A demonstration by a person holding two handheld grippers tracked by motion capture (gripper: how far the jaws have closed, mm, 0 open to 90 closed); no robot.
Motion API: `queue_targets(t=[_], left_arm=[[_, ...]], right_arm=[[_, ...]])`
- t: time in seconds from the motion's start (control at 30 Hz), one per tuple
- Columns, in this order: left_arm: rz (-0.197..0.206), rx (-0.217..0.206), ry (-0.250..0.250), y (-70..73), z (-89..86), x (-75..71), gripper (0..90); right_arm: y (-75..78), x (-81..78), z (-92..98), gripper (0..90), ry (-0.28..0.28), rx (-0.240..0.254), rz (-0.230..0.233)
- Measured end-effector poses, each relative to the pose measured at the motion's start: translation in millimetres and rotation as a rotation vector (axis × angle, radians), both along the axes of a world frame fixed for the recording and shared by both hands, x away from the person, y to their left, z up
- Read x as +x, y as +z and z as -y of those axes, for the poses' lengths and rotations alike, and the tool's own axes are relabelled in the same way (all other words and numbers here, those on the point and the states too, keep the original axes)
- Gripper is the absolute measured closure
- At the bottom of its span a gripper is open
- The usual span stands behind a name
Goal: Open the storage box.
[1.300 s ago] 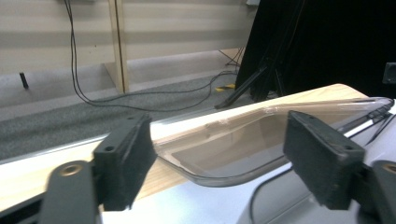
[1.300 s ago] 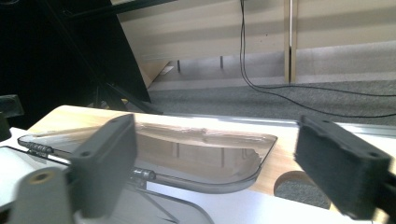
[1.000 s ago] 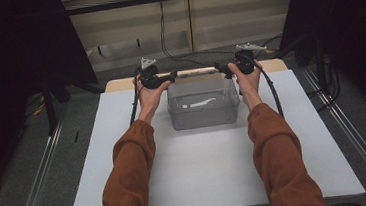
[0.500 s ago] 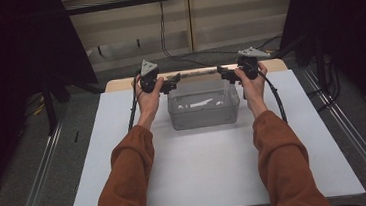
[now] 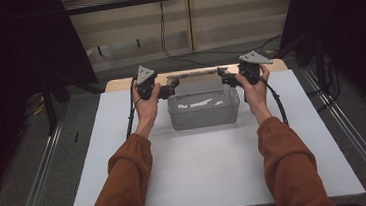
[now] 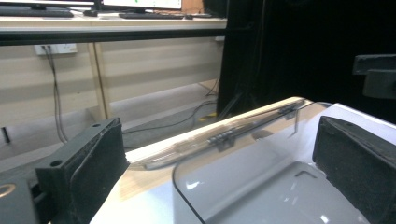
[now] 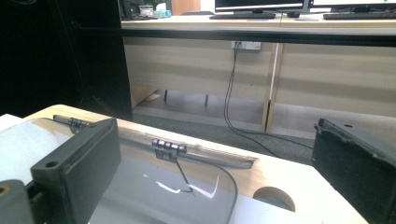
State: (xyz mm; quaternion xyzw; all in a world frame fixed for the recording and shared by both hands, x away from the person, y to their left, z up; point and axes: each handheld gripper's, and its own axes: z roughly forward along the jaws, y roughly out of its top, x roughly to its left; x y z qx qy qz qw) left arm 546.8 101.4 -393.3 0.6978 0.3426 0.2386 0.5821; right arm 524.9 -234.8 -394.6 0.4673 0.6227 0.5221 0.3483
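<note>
While the person's two forearms in rust-orange sleeves reach in from the near edge of the white table (image 5: 218, 180), one clear plastic box (image 5: 203, 110) stands on it toward the far side, midway between the hands. One left gripper (image 5: 172, 87) is held just beside the box's left end, at its far corner, and one right gripper (image 5: 225, 78) just beside the right end; each carries one grey three-cornered plate on top and trails one black cable. Left gripper view: two black jaws stand wide apart, having just been opening, with the rim and corner of the box between them and neither pad pressing on it. Right gripper view: two black jaws likewise stand wide apart, nothing clamped, the box's hinged lid (image 7: 154, 182) lying open below and between them. Two small black hinges (image 7: 170, 148) join the lid to the box along one clear edge. Beyond the white sheet a strip of wooden tabletop (image 7: 280, 186) shows one round hole (image 7: 274, 197). Whether the pale marks inside the box are contents or reflections cannot be told
</note>
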Motion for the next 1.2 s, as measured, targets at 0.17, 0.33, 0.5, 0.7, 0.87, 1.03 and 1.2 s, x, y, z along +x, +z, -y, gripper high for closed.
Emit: queue_targets(t=[0.17, 0.33, 0.5, 0.7, 0.87, 1.03, 1.2], left_arm=[[0.008, -0.001, -0.020, -0.8, -5.6, -9.8, 2.1], [0.015, -0.004, -0.008, 0.5, -11.0, -15.9, 1.9], [0.028, -0.006, 0.007, 1.6, -17.2, -24.8, 2.1], [0.038, -0.011, 0.038, -0.6, -27.4, -34.9, 2.7], [0.047, -0.004, 0.030, -1.2, -31.2, -42.0, 2.7], [0.082, 0.004, 0.033, 0.7, -38.3, -52.6, 2.7], [0.087, 0.004, 0.034, -0.4, -42.8, -59.4, 2.7]], right_arm=[[0.5, -8.3, 2.4, 0.5, 0.001, -0.011, 0.017], [-1.7, -18.6, 1.4, 0.4, 0.002, -0.050, 0.013], [-0.5, -28.5, 1.8, 0.0, 0.000, -0.042, 0.034], [0.8, -39.2, 1.0, 0.0, -0.004, -0.074, 0.053], [0.7, -48.5, 2.9, 0.0, -0.004, -0.063, 0.068], [-2.1, -60.8, 6.0, 0.0, -0.012, -0.052, 0.074], [1.3, -71.6, 6.4, 0.0, -0.017, -0.067, 0.088]])
